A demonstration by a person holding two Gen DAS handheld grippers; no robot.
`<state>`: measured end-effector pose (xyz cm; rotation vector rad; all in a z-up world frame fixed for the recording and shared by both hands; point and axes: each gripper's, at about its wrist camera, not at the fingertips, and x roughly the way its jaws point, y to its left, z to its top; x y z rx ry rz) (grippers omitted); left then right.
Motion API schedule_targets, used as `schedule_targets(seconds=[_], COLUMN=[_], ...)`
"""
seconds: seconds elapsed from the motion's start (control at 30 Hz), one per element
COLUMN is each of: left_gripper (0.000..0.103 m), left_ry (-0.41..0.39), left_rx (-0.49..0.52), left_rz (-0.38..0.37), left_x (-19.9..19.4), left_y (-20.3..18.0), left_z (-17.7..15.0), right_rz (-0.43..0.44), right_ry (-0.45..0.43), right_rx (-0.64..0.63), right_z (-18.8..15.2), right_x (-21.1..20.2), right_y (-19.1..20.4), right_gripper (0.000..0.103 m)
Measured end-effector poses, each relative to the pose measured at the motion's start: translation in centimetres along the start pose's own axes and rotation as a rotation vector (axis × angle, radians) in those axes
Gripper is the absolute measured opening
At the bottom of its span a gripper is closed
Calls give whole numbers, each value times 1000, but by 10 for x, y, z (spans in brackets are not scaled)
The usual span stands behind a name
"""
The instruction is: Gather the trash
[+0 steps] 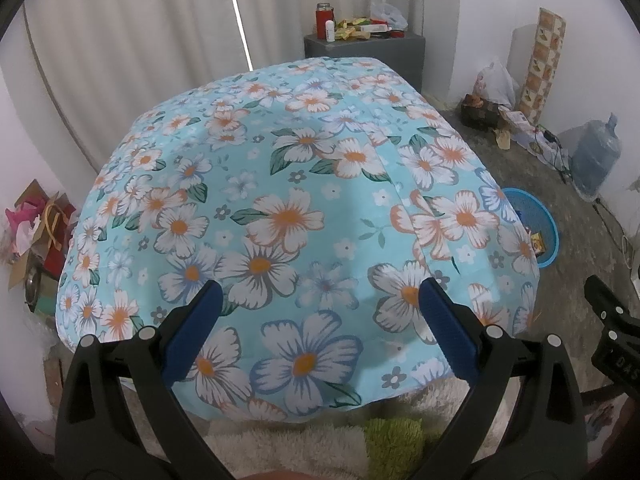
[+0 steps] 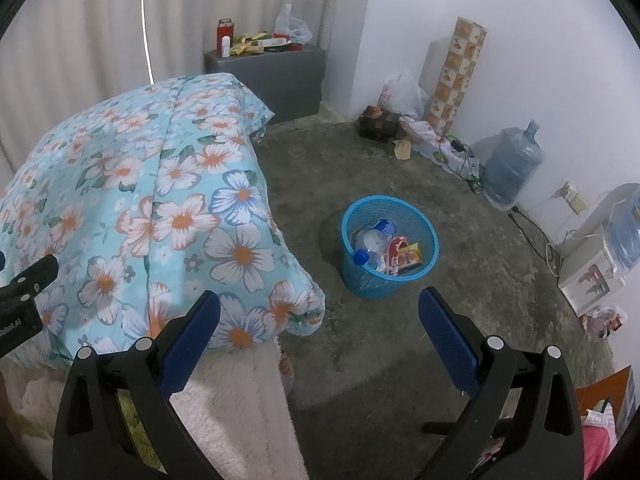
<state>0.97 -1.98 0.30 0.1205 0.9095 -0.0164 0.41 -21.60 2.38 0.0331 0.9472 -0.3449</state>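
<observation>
Your blue basket (image 2: 389, 246) sits on the concrete floor at the centre of the right wrist view, and at the right edge of the left wrist view, half hidden behind the floral cloth (image 1: 280, 200). It already holds plastic bottles (image 2: 370, 242) and some bright wrappers (image 2: 404, 258). The cloth itself looks bare of litter in both views, so the collecting seems close to done, or you need to find the next piece.

Scan before you reach. The candidates I can make out are the scraps by the wall in the upper right of the right wrist view, and the clutter on the grey box (image 2: 276, 72) at the top; whether any of that counts as trash, I cannot tell. Keep the basket in sight so your drop stays easy.

Your left gripper (image 1: 320, 304) hangs over the lower part of the cloth, jaws spread wide, holding nothing. Your right gripper (image 2: 320, 312) is equally wide and empty, above the floor beside the cloth's corner, with the basket just beyond it.
</observation>
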Motion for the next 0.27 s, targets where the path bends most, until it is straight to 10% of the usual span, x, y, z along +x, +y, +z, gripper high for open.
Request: schedule_targets(seconds=[0.27], left_gripper=[94], left_ry=[-3], left_rx=[-1], left_rz=[3], left_x=[-1], left_y=[-1], left_z=[1], right_rz=[5], right_ry=[-2], right_rx=[1], right_z=[1], right_x=[1], right_y=[-1], right_gripper=[96])
